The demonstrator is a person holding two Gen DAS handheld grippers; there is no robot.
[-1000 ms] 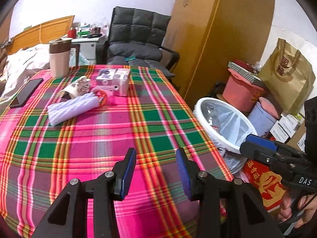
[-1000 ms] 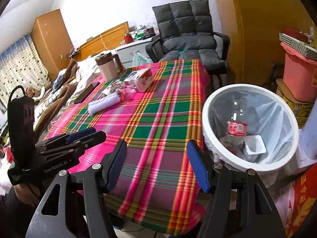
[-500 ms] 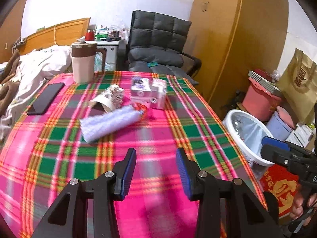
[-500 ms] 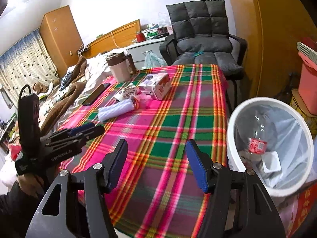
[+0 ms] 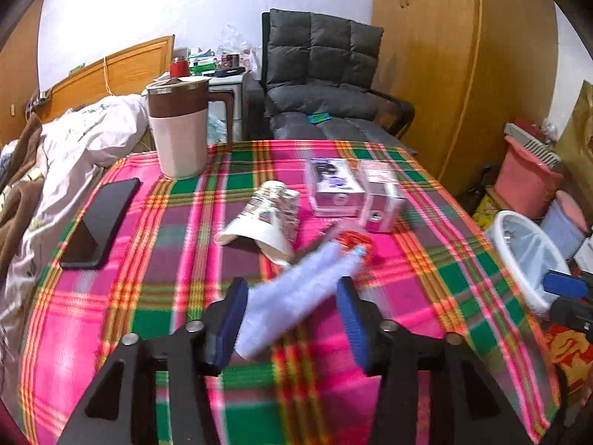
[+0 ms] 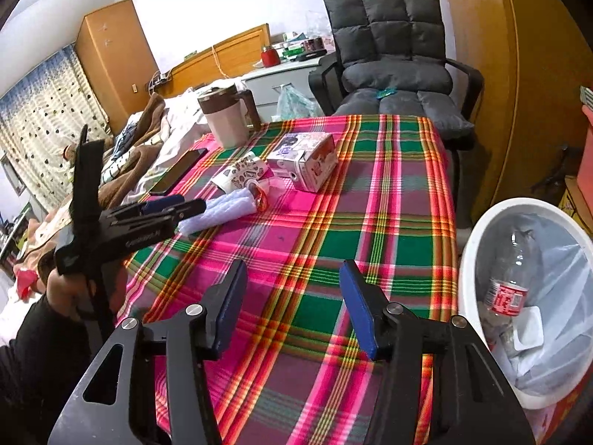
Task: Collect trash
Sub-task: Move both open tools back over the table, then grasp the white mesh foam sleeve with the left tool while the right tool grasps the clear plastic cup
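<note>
Left gripper (image 5: 291, 313) advanced from table edge to lilac wrapper (image 5: 296, 296), jaws just widened, straddling it ungripped; grasp next. Right gripper (image 6: 292, 304) empty, narrowing, beside bin (image 6: 478, 244).

**Both grippers angled down, jaws apart**

The left gripper (image 5: 292, 315) tilts downward, its jaws just widened, a pale roll lying between them unpressed. The right gripper (image 6: 292, 304) tilts likewise, jaws just narrowing on nothing. A dark-sleeved hand (image 6: 61, 289) grips the left handle.
</note>
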